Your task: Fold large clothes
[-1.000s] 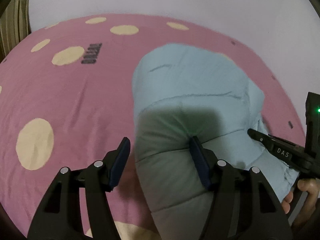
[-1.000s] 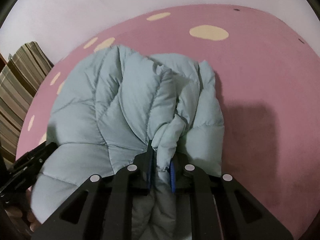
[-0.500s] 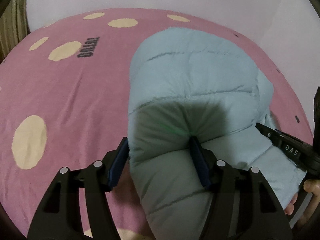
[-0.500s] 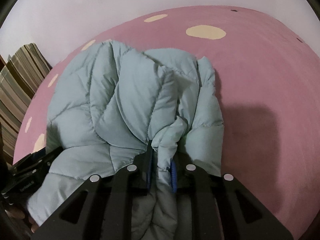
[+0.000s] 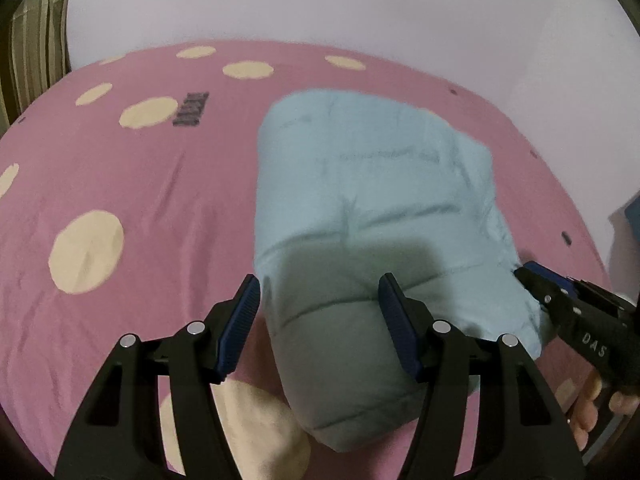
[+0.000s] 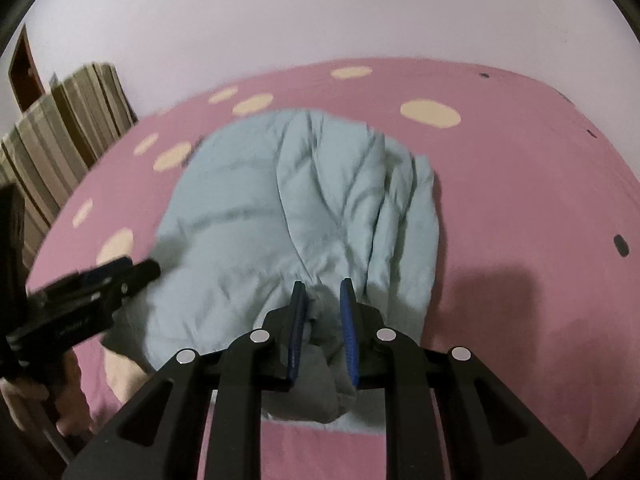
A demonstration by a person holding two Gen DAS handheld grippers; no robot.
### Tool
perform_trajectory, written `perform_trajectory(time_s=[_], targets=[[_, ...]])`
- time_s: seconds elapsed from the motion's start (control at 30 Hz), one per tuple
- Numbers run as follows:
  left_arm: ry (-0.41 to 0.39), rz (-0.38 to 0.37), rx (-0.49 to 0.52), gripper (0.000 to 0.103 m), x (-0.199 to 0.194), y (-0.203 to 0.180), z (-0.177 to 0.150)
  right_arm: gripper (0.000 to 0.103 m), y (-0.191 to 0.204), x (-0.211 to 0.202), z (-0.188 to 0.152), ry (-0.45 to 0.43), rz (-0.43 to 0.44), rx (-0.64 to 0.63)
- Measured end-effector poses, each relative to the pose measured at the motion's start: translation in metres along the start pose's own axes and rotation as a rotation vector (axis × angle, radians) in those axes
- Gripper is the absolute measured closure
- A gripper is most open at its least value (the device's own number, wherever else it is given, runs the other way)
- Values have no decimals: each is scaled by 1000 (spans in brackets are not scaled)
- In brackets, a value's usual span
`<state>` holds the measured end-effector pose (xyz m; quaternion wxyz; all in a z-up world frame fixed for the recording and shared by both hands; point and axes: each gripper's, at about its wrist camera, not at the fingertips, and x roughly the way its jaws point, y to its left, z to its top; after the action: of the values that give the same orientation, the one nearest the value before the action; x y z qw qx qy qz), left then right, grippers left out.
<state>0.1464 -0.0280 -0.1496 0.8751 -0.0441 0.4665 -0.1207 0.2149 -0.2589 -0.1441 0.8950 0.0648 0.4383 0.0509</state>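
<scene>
**Puffy jacket mostly bundled**

Light blue down jacket (image 5: 372, 200) heaped mid-frame on the pink dotted bed (image 5: 140, 208). Left tool (image 5: 318, 304) spread wide, straddling the near fold, probably to pin it. Right tool (image 6: 323, 300) parted, fabric loose between its pads

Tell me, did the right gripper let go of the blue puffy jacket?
Yes. The right gripper has opened, its fingers spread apart around the jacket fold it pinched earlier.

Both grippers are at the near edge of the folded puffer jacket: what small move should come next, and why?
Probably back both away. The left gripper and right gripper are open, and the light blue jacket lies folded on the pink bedspread, apparently released.
</scene>
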Motion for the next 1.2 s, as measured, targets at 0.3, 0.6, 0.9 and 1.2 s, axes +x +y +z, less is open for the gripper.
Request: perform_trajectory(time_s=[0.3, 0.6, 0.9, 1.2], targets=[[49, 27, 74, 41, 32, -11, -11, 86, -14, 45, -21, 95, -2, 30], [47, -18, 30, 38, 41, -2, -12, 84, -18, 47, -26, 62, 15, 59], [-39, 54, -39, 18, 1, 21, 14, 80, -17, 4, -10, -14, 13, 50], [-51, 16, 43, 19, 32, 10, 77, 80, -15, 19, 67, -85, 7, -4]])
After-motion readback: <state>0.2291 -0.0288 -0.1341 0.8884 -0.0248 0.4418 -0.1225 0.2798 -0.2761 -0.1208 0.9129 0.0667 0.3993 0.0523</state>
